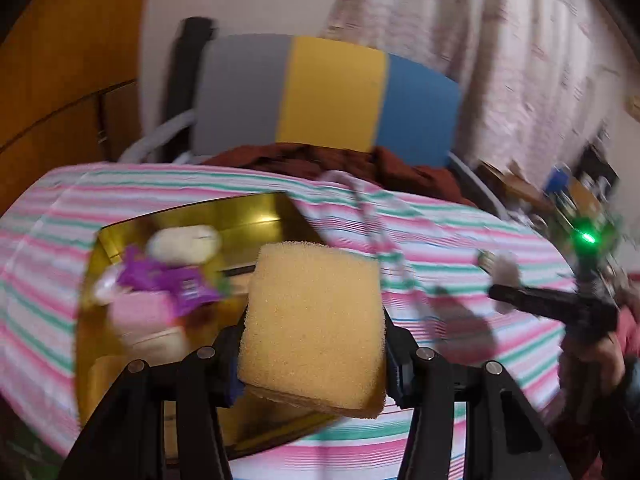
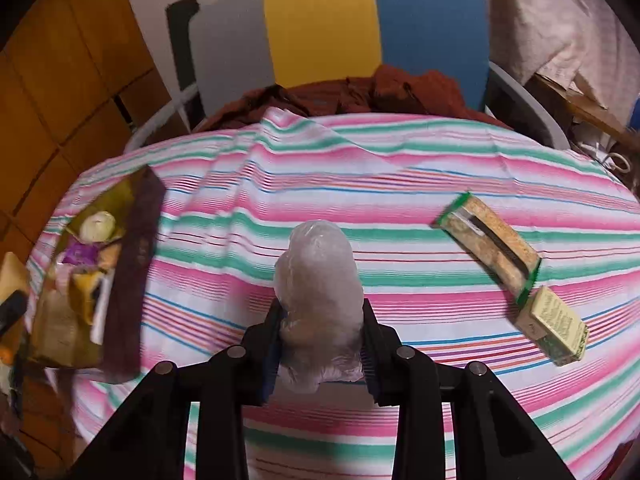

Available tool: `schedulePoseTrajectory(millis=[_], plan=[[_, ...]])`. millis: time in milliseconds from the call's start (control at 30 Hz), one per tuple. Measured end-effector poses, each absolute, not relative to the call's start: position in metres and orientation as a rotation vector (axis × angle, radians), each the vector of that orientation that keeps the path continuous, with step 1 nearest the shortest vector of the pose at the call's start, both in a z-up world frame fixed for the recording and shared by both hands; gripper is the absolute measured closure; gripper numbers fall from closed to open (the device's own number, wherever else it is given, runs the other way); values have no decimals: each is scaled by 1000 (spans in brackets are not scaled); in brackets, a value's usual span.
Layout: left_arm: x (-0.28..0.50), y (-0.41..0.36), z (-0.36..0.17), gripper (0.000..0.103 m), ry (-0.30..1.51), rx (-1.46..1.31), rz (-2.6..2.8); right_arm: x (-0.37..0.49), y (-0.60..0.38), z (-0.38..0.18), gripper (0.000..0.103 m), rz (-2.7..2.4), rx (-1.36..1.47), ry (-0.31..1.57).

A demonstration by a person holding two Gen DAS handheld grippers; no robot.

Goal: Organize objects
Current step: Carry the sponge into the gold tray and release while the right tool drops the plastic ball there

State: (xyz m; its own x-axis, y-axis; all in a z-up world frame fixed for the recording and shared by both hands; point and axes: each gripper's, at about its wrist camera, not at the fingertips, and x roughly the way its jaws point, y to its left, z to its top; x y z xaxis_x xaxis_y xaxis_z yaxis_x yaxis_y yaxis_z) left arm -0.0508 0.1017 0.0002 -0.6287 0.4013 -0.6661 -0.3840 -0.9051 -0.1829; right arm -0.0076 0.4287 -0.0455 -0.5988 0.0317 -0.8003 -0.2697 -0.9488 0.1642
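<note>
Clamped between the 2 black fingers of the left gripper (image 1: 314, 344), a yellow sponge (image 1: 316, 320) fills the near part of the left wrist view, held above the near right corner of a gold-lined box (image 1: 256, 208). That box sits on a table under a pink, green and white striped cloth (image 1: 420, 220). Inside it lie a cream oval piece (image 1: 184, 244), a purple wrapper (image 1: 168, 284) and a pink block (image 1: 140, 312), all blurred. At the right edge of this view the right gripper (image 1: 508, 280) shows from the side with a pale lump between its fingers, a green light (image 1: 587, 237) glowing on its body and a hand (image 1: 600, 356) gripping its handle.

From the right wrist view, the right gripper's jaws press on a clear plastic bag (image 2: 320, 300), bunched and cloudy, held above the cloth. To the right on the cloth lies an open green-edged carton (image 2: 490, 244), and just beside its near end a small cream box with green print (image 2: 554, 326). At far left the box shows its dark maroon outer wall. Behind the table stands a chair with a grey, yellow and blue back (image 2: 320, 20), with dark red fabric (image 2: 360, 92) heaped on its seat.
</note>
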Motion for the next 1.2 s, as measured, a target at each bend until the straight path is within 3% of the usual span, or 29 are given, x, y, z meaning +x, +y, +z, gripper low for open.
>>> schedulePoseTrajectory(millis=[300,600,1200], plan=[[-59,40,6,49,-101,-1026,2699,-11,332,-12,65,2872,-1282,445],[-55,29,9,49,-90,-1000,2733,-25,253,-6,65,3016,-1311,462],[-74,22,-8,49,-143,-1084,2695,-37,208,-21,65,3039,-1431,408]])
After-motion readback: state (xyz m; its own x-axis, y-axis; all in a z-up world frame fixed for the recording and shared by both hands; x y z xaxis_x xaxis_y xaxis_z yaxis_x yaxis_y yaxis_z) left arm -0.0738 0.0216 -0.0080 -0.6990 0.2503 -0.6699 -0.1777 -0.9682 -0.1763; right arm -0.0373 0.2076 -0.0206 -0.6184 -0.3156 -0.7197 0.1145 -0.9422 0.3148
